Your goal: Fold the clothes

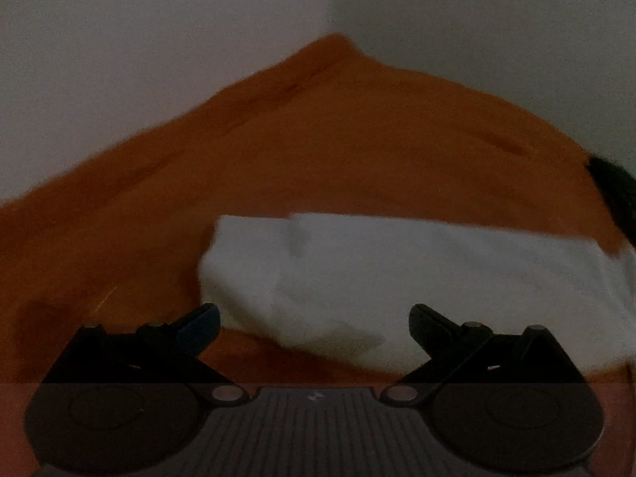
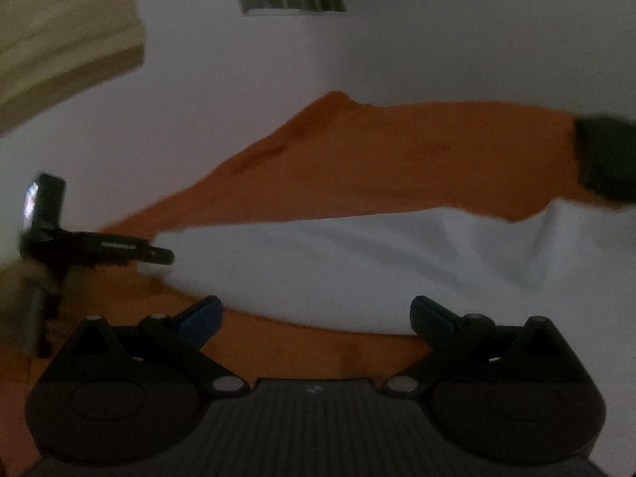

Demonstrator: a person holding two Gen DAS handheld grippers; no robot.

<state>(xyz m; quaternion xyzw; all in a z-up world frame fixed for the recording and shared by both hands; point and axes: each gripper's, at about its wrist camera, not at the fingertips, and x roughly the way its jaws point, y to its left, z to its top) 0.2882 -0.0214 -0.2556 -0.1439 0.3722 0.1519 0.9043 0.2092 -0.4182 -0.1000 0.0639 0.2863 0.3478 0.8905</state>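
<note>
Ahead, the white garment (image 1: 397, 274) lies between the left gripper's (image 1: 314, 324) spread jaws.

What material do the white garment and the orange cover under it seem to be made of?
White garment: probably soft matte cloth, since it shows creases and a limp, rounded edge. Orange cover: seemingly matte woven fabric with shallow wrinkles; blur hides the weave.

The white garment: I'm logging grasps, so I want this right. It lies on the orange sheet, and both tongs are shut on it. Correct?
Not quite. The white garment does lie on the orange sheet, but both tongs are open, not shut on it. The left wrist view shows the left tongs spread apart, and the right wrist view shows the right tongs the same.
</note>
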